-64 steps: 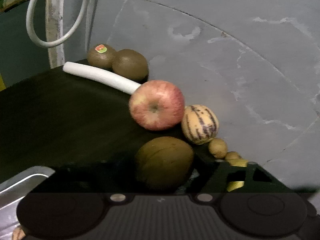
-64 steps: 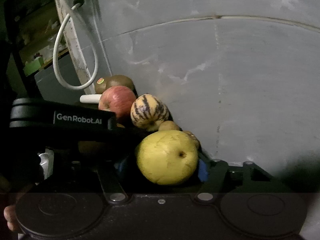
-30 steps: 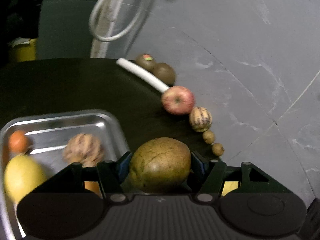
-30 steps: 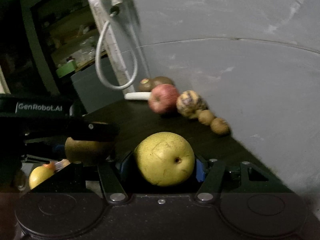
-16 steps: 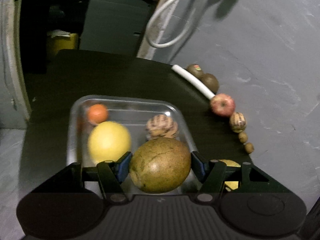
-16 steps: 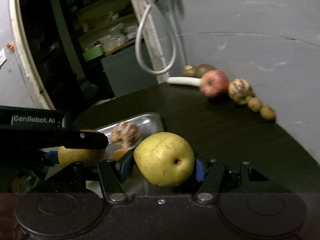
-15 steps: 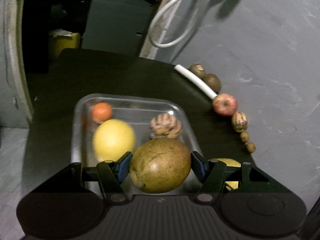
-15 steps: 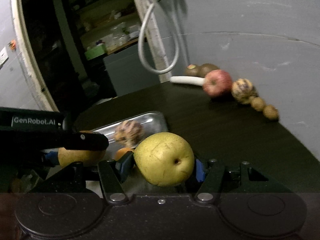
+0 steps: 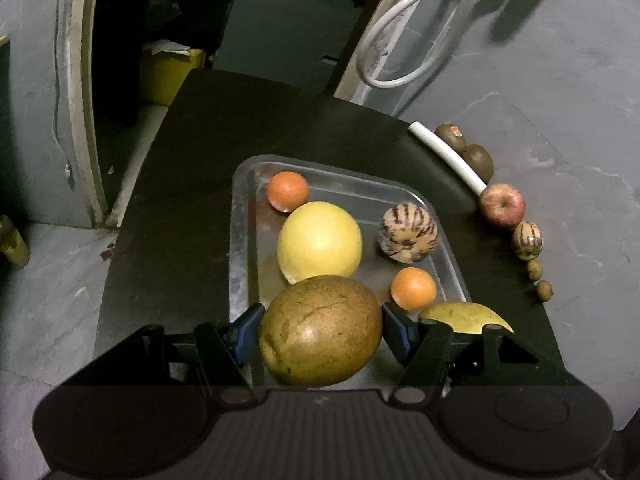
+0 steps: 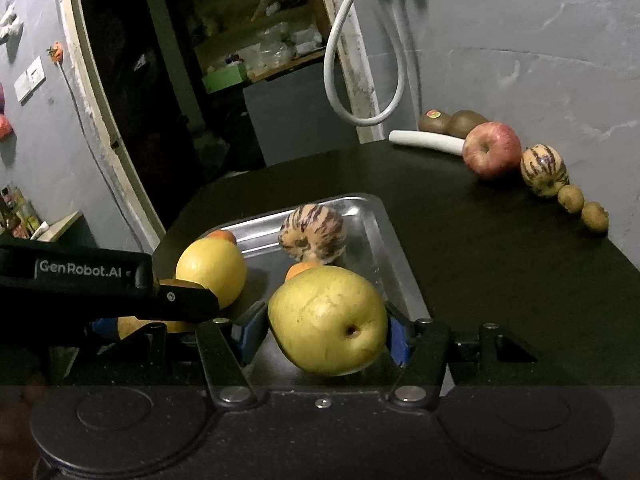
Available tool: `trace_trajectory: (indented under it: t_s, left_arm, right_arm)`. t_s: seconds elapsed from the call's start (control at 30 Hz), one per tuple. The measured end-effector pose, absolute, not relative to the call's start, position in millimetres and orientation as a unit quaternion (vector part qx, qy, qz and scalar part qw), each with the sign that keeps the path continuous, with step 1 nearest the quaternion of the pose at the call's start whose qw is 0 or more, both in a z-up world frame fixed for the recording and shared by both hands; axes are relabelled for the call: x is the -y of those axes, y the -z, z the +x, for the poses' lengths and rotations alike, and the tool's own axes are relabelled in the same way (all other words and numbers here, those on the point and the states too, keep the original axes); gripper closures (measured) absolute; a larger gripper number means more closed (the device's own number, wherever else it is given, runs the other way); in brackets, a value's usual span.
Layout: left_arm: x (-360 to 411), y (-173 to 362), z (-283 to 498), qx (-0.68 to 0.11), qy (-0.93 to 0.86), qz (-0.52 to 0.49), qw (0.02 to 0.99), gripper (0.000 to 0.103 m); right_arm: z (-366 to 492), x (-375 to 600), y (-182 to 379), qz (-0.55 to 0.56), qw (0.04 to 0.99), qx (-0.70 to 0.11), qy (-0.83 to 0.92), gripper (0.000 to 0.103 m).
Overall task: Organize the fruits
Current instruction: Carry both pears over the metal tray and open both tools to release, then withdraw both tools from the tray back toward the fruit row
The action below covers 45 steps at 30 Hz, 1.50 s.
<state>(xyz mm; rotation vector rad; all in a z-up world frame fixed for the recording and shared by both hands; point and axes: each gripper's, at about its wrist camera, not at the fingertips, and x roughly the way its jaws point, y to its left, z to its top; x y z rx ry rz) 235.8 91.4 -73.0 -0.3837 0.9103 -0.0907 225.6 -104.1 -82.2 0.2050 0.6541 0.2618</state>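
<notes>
Brown pear (image 9: 320, 342), yellow pear (image 10: 328, 320), striped melon (image 9: 408, 233), silver tray (image 9: 239, 236).

Dark table (image 9: 248, 128) against grey wall (image 9: 560, 60); white hose (image 10: 360, 80) looped beyond far edge; dim doorway (image 10: 160, 60) left.

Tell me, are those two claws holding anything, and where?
Yes. The left gripper clamps a brown pear across its middle; the right gripper clamps a yellow pear likewise.

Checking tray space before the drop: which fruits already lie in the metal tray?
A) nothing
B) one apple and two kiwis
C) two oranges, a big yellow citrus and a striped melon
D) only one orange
C: the metal tray holds two oranges, a big yellow citrus and a striped melon.
</notes>
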Motion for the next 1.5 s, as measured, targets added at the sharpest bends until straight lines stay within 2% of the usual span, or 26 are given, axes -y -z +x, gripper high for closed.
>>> trace_trajectory:
  t_s: [0.17, 0.57, 0.67, 0.83, 0.93, 1.07, 1.27, 1.5]
  left_arm:
    - [-88, 75, 236, -0.436, 0.044, -0.179, 0.881, 0.036]
    - [-84, 79, 236, -0.454, 0.051, -0.169, 0.873, 0.035]
    - [-83, 77, 232, -0.451, 0.052, -0.166, 0.875, 0.035]
    - [-86, 67, 224, -0.441, 0.054, -0.167, 0.88, 0.026]
    - [-88, 58, 213, -0.433, 0.054, -0.159, 0.886, 0.017]
    - [-92, 45, 193, -0.421, 0.05, -0.15, 0.893, 0.0]
    - [-99, 30, 151, -0.411, 0.053, -0.124, 0.902, 0.0]
    - [-109, 18, 96, -0.4, 0.062, -0.079, 0.911, 0.0]
  right_arm:
    - [226, 104, 85, 0.096, 0.932, -0.325, -0.129, 0.045]
    - [221, 104, 81, 0.077, 0.933, -0.323, -0.14, 0.044]
    - [216, 107, 78, 0.076, 0.934, -0.321, -0.138, 0.036]
    - [197, 118, 69, 0.078, 0.939, -0.311, -0.122, 0.028]
    - [180, 124, 61, 0.078, 0.944, -0.302, -0.112, 0.022]
    - [153, 129, 51, 0.081, 0.947, -0.294, -0.101, 0.013]
    - [107, 136, 30, 0.075, 0.951, -0.288, -0.088, 0.002]
    - [55, 146, 11, 0.07, 0.949, -0.297, -0.077, 0.001]
